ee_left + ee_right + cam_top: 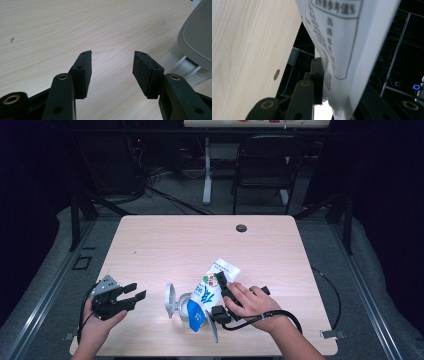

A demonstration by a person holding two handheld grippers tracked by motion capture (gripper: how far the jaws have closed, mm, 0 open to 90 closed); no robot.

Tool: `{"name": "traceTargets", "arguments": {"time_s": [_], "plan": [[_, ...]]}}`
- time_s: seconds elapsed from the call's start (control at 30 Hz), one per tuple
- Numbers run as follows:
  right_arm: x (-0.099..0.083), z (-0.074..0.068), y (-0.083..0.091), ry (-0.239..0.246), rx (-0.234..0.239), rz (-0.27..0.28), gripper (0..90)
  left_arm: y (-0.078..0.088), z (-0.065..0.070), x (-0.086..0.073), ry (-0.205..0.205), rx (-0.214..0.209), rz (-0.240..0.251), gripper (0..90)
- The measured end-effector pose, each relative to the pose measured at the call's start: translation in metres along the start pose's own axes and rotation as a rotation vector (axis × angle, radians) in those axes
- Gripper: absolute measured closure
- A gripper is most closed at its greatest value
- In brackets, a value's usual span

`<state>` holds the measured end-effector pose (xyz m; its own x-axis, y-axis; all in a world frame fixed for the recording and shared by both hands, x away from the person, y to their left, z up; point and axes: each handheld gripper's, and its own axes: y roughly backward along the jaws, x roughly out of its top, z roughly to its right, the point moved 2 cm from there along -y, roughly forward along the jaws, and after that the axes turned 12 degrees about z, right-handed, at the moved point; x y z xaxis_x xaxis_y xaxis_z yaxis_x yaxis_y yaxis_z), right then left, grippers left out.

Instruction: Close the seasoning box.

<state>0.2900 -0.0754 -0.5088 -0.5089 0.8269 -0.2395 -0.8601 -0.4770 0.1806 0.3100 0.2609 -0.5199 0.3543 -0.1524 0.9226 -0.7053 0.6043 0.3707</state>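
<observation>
On a pale wooden surface [165,245], the right hand-held gripper [220,292] is clamped on a white and blue pouch [207,295] near the front edge, its lower end resting in a small grey bin [177,302] with a raised lid. The left hand-held gripper [131,297] sits near the front left, just left of the bin, jaws wide apart and holding nothing
</observation>
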Motion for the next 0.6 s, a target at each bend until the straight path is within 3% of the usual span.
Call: {"name": "traceTargets", "arguments": {"time_s": [0.1, 0.2, 0.3, 0.4, 0.6], "plan": [[0.0000, 0.0000, 0.0006, -0.022, -0.004, 0.002, 79.0, -0.0001, -0.0001, -0.0001, 0.000, 0.000, -0.001, 50.3], [-0.0004, -0.0023, -0.0001, -0.077, -0.004, 0.020, 79.0, 0.0001, -0.0001, -0.0003, 0.003, 0.002, -0.005, 50.3], [-0.0004, -0.0014, 0.0019, -0.086, 0.003, -0.002, 79.0, 0.0001, -0.0004, -0.0005, 0.001, 0.002, -0.006, 50.3], [-0.0014, -0.0036, 0.0007, -0.144, 0.003, 0.018, 79.0, -0.0003, -0.0008, -0.0010, 0.002, 0.002, -0.006, 50.3], [-0.0007, -0.0049, 0.0024, -0.204, 0.017, 0.010, 79.0, 0.0001, -0.0006, -0.0006, 0.002, 0.002, -0.006, 50.3]]}}
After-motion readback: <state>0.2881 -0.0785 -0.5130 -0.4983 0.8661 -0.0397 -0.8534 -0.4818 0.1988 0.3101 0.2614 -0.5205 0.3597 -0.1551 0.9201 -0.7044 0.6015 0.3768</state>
